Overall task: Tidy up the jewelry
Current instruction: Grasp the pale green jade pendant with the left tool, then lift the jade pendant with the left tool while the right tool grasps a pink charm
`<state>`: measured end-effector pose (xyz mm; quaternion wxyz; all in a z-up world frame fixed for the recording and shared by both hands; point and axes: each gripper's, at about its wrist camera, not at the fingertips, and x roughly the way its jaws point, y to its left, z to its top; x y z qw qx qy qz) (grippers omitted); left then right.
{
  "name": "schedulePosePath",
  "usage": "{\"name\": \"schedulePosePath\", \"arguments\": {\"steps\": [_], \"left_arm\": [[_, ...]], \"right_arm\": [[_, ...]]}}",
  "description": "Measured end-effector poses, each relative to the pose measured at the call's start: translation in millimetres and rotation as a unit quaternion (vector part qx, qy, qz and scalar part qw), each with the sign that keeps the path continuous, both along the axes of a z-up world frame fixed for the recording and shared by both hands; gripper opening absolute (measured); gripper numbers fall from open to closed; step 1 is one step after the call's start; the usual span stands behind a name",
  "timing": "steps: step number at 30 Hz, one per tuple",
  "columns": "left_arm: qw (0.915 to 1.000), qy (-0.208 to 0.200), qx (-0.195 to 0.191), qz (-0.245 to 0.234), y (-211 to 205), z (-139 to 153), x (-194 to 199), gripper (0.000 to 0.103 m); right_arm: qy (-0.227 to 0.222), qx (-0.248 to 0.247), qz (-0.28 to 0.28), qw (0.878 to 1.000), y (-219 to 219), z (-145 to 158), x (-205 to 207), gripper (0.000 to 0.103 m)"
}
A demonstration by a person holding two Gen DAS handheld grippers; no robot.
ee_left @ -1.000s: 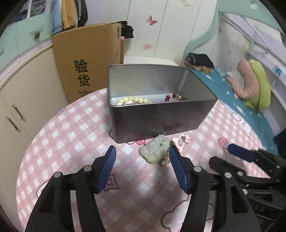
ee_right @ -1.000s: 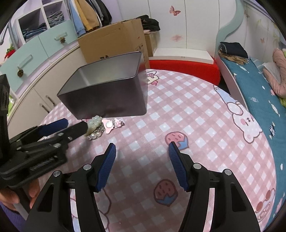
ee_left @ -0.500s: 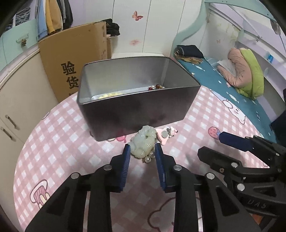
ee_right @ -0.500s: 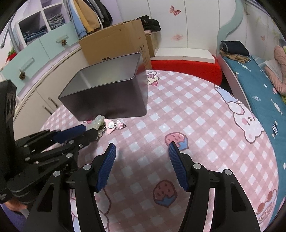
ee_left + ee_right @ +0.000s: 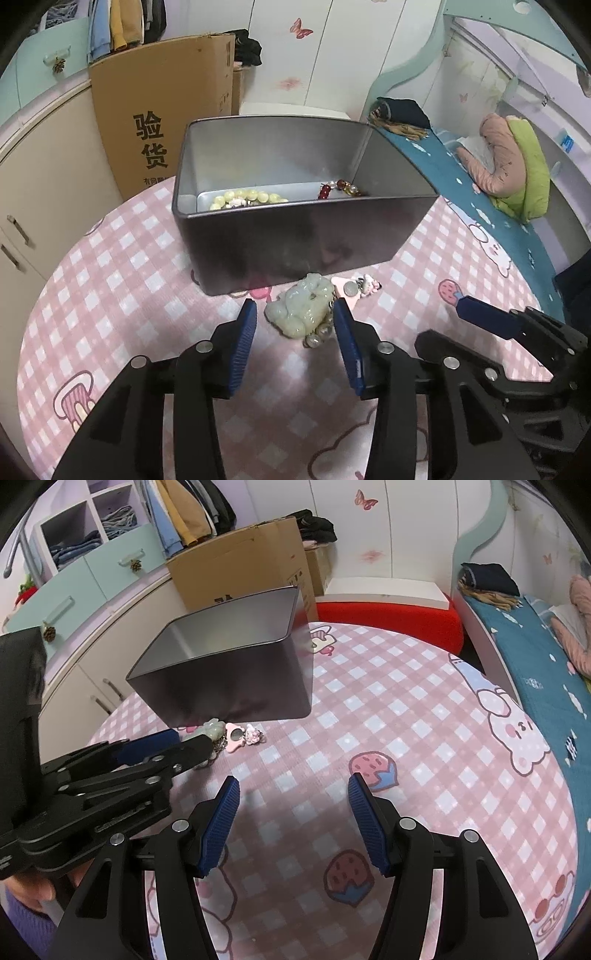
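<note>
Left tool (image 5: 295, 317) straddles jade pendant (image 5: 301, 308), fingers apart

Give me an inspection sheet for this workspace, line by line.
Surface: round table under pink checked cartoon cloth.
Job's things: metal tin holding yellow bead bracelet and red bead bracelet; jade pendant with pearl strand on the cloth in front of the tin; pink charm beside it.
Clutter: nothing seen.
Grippers: left claw open, fingers either side of the pendant, not gripping; right claw open, nothing between its fingers.
Cables: nothing seen.
Surroundings: cardboard box, cabinets, hanging clothes, bed.
</note>
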<state>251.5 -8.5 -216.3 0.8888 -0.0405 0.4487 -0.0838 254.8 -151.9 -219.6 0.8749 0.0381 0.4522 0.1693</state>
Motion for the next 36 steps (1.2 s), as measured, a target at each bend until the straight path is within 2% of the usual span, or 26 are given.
{"name": "schedulePosePath", "arguments": {"steps": [3,5,10,19,26,36], "left_arm": [[0.9998,0.003,0.018,-0.005,-4.4,0.8,4.7,0.042],[0.9998,0.006,0.017,-0.009,-5.7,1.4,7.6,0.037],[0.9997,0.003,0.017,-0.015,-7.6,1.2,6.9,0.033],[0.9996,0.002,0.023,-0.017,-7.3,1.0,-5.9,0.033],[0.9997,0.0,0.023,-0.004,11.3,2.1,-26.3,0.033],[0.9986,0.002,0.027,0.045,58.6,1.2,-49.5,0.033]], "right_arm": [[0.002,0.002,0.0,1.0,-2.4,-1.2,0.8,0.06],[0.003,0.005,-0.001,1.0,-3.7,-2.0,1.4,0.06],[0.005,0.008,0.001,1.0,-4.4,-4.2,1.7,0.06],[0.005,0.01,0.001,1.0,-4.7,-3.8,1.3,0.06],[0.001,0.004,0.01,1.0,4.8,-0.5,-2.3,0.06],[-0.004,-0.011,0.027,1.0,35.5,-1.4,2.3,0.06]]}}
